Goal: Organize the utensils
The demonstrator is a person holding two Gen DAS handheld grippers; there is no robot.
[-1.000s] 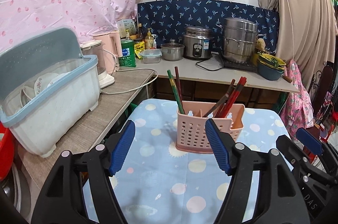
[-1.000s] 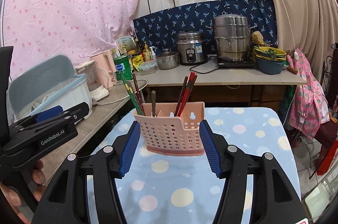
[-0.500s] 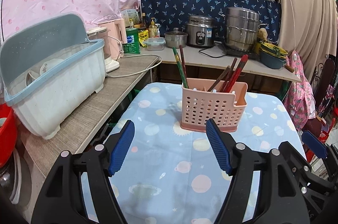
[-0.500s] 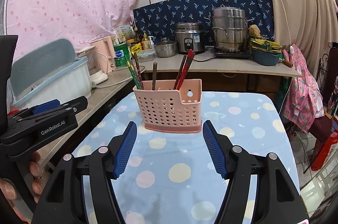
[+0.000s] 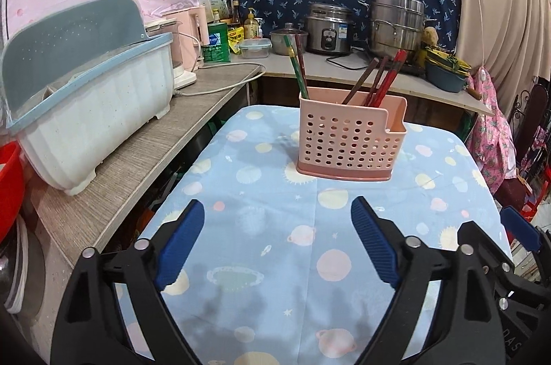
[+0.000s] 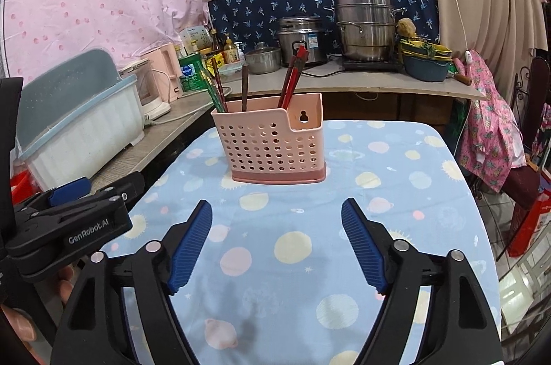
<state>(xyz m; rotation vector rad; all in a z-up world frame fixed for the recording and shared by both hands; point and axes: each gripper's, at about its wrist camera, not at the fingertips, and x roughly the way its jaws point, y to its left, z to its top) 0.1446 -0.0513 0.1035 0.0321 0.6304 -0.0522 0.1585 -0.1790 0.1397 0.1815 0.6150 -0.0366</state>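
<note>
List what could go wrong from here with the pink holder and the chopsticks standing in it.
1. The pink holder is tall on a narrow base; a nudge from either open gripper, left or right, might tip it.
2. The chopsticks lean loosely outward and could spill.
3. The tablecloth may slide or bunch under the holder.

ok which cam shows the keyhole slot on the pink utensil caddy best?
Right wrist: the keyhole slot on the pink utensil caddy faces it through the notch. Left wrist shows the caddy, but no slot is visible.
</note>
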